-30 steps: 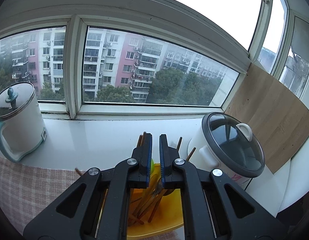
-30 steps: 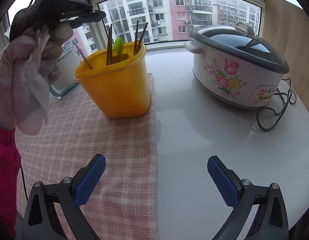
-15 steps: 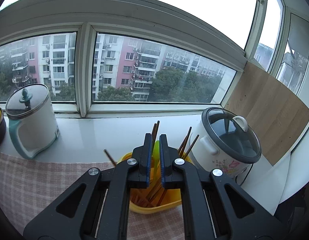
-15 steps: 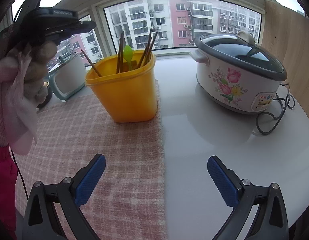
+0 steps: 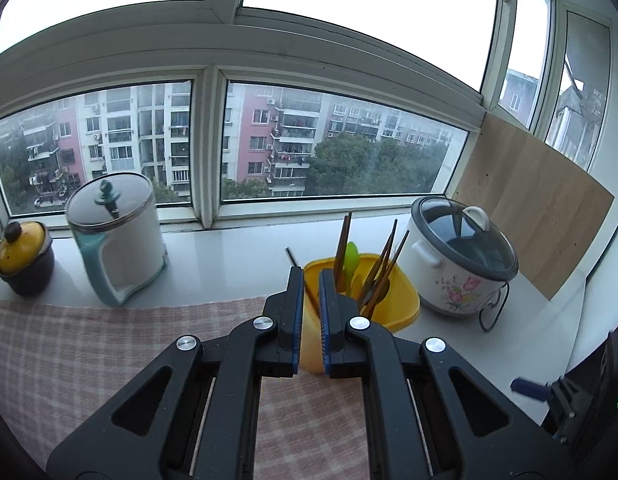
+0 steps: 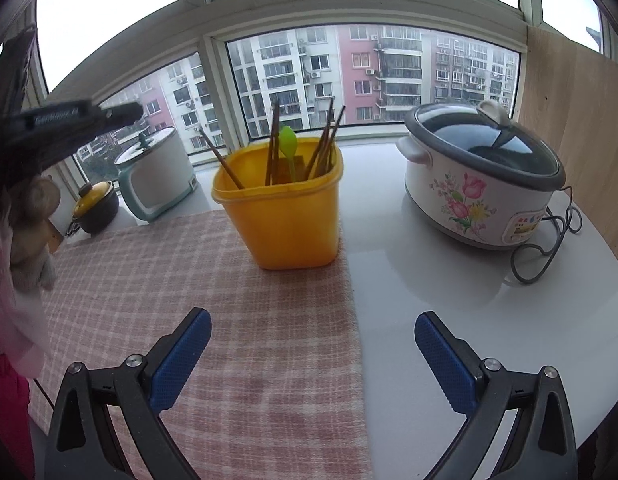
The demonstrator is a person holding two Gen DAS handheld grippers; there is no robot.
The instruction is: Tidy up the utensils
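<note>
My left claw (image 5: 309,314) is pressed nearly together on nothing, the yellow utensil bin (image 6: 283,216) of chopsticks (image 6: 323,148) on the counter (image 6: 429,280) just beyond it, and my right claw (image 6: 312,354) is spread empty.

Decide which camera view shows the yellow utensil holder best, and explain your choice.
The right wrist view: the yellow utensil holder stands whole and unobstructed on the checked cloth, chopsticks and a green spoon sticking out. In the left wrist view, the left claw covers much of its front.
</note>
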